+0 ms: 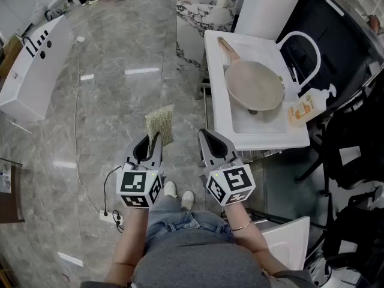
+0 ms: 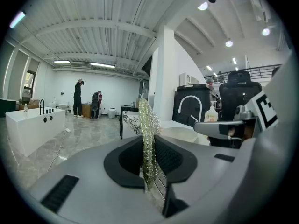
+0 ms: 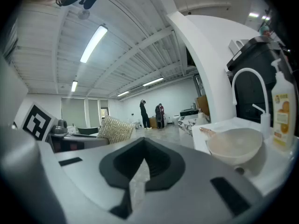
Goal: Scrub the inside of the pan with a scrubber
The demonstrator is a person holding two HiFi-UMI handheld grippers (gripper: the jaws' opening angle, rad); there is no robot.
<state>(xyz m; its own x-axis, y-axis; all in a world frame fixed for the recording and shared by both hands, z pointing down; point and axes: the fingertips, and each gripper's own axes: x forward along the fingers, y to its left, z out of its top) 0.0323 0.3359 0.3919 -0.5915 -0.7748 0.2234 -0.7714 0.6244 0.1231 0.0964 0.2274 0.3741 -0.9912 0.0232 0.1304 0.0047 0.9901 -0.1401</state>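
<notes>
A beige pan (image 1: 255, 86) with a long handle lies tilted in the white sink (image 1: 223, 116) at the upper right of the head view; it also shows in the right gripper view (image 3: 235, 145). My left gripper (image 1: 150, 141) is shut on a gold mesh scrubber (image 1: 160, 125), which stands up between its jaws (image 2: 148, 141). My right gripper (image 1: 211, 140) is shut with nothing in it, just left of the sink's near corner. Both grippers hang over the floor, short of the pan.
A curved white tap (image 1: 302, 50) and an orange soap bottle (image 1: 307, 105) stand at the sink's right side. A white bathtub (image 1: 33, 68) lies at the far left. A power strip and cable (image 1: 111, 216) lie on the marble floor. Two persons (image 2: 86, 105) stand far off.
</notes>
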